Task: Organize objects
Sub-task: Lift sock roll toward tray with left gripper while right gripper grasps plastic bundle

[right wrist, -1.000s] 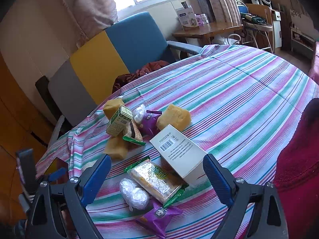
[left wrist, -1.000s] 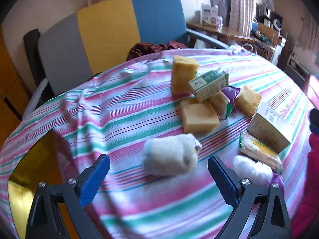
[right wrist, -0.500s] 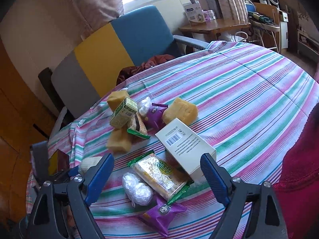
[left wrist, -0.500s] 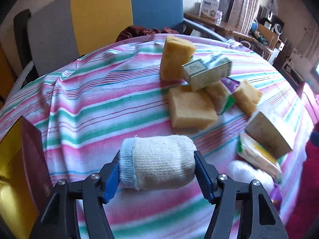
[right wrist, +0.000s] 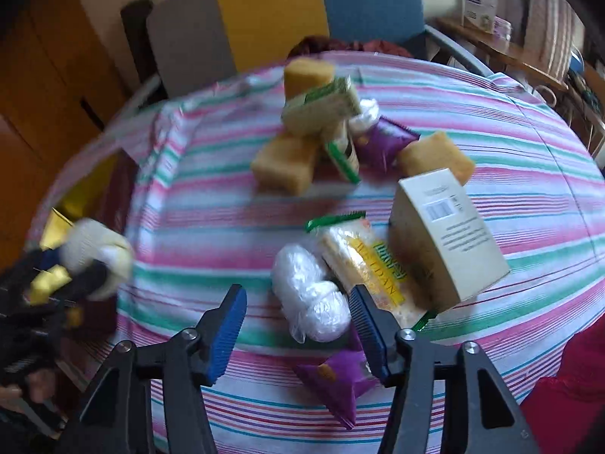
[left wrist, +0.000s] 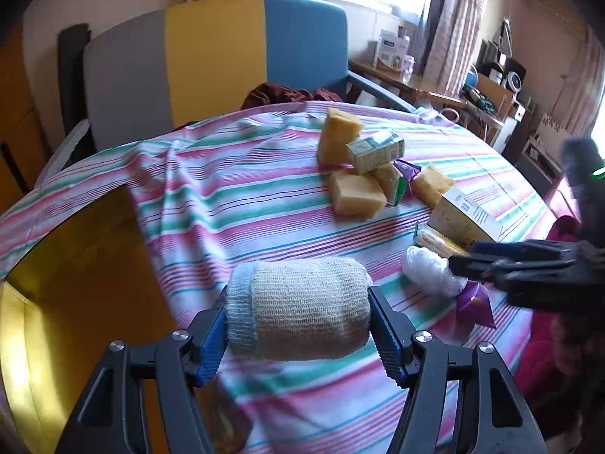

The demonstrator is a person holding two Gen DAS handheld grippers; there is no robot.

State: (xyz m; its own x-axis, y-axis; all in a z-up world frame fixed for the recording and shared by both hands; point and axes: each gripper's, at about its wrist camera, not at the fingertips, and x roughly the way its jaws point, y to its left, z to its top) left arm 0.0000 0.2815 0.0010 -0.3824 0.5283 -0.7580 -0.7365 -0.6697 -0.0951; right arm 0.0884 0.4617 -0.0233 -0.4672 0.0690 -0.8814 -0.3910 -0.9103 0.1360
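two grippers: left gripper [left wrist: 298, 325] pinches the rolled bandage [left wrist: 297, 308] endwise; right gripper [right wrist: 298, 325] jaws closing around the white plastic bundle [right wrist: 312, 299], pads not yet pressing.

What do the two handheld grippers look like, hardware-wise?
Both match: the left gripper and right gripper have black angular linkage arms with silver pivot bolts and blue ribbed pads on the fingers. Seen from the left view, the right unit shows a small green light.
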